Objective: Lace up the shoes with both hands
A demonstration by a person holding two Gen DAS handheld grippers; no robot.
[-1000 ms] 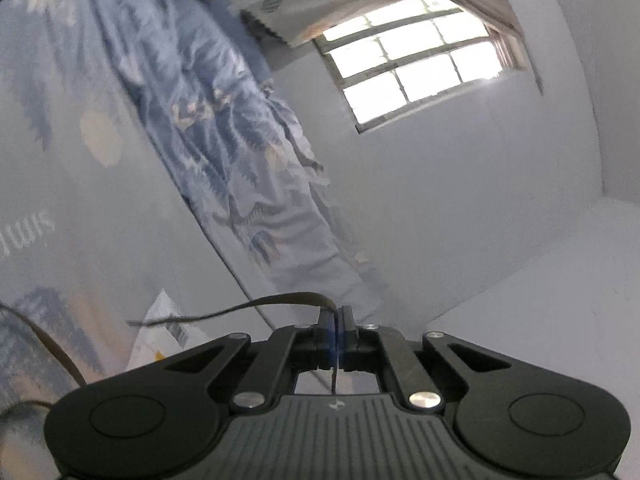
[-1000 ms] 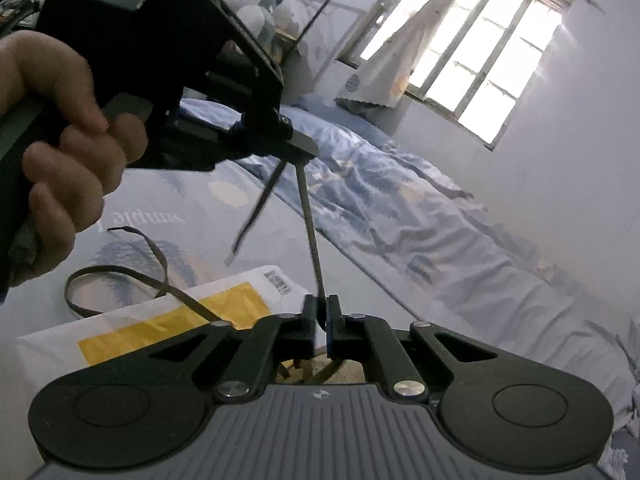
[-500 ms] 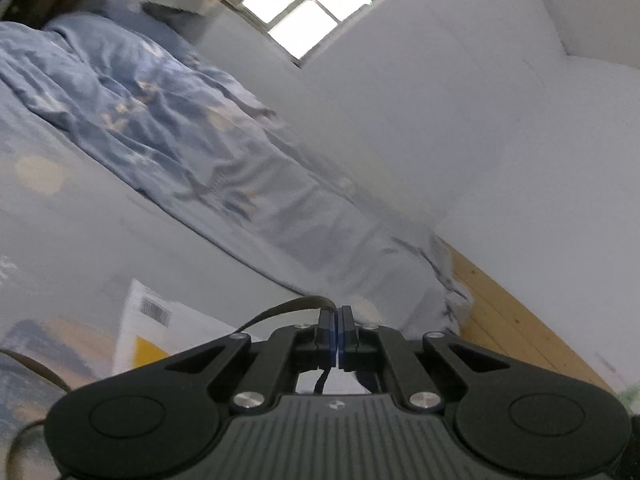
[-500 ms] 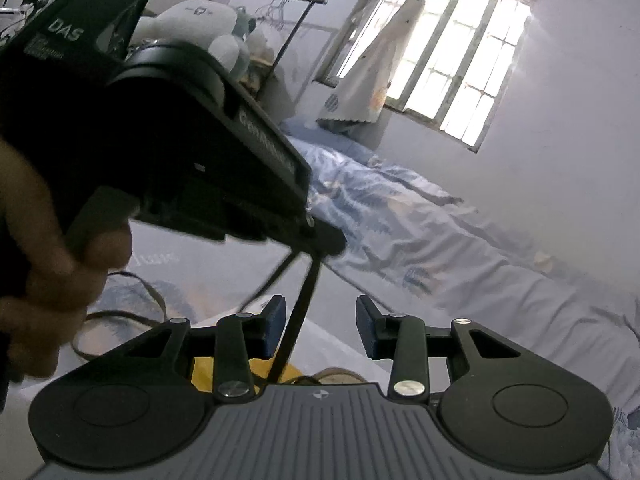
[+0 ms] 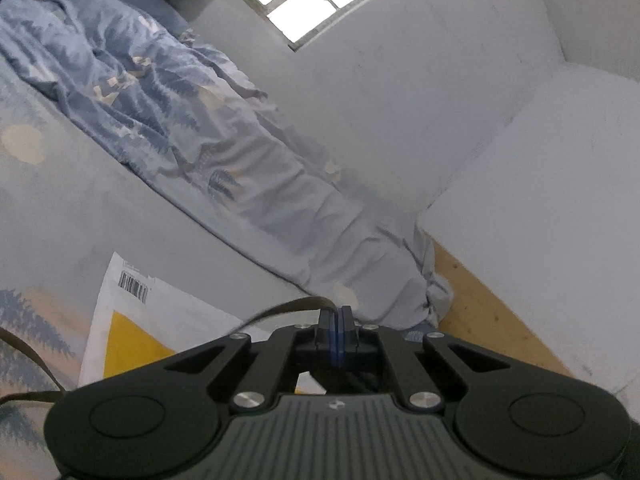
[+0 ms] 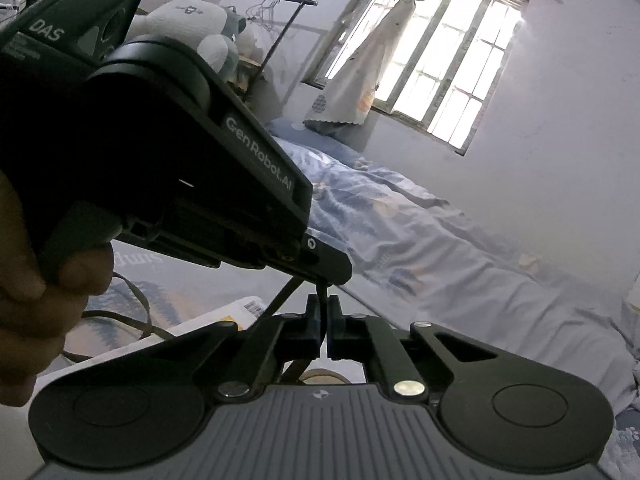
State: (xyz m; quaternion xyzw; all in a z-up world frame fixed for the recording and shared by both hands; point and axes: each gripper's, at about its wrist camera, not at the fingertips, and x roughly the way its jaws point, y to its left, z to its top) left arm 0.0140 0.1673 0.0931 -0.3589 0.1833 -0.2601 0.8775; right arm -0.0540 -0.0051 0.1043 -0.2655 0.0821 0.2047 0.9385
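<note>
Left gripper (image 5: pixel 335 317) is clamped fully together on the dark shoelace (image 5: pixel 280 309), which comes out of the pinch and arcs off to the left over the white and yellow mailer (image 5: pixel 132 320) lying on the bed sheet (image 5: pixel 80 208). More of that lace loops along the far left edge of the left wrist view. From the right wrist camera you can see the person's hand (image 6: pixel 36 292) wrapped round the left tool's handle, with that tool sitting up close above and left of the right one.

Right gripper (image 6: pixel 323 322) has just snapped back together after popping open for a moment, and its pads are now pinched on a short upright bit of lace that runs straight up into the tip of the left tool. So both tools have the same lace, close together, with a second strand slanting down to the left just beside it. Something tan peeks out under the right gripper's body, can't tell if that's the shoe.

Rumpled blue duvet (image 6: pixel 420 232) behind, window (image 6: pixel 452 80) further back.
</note>
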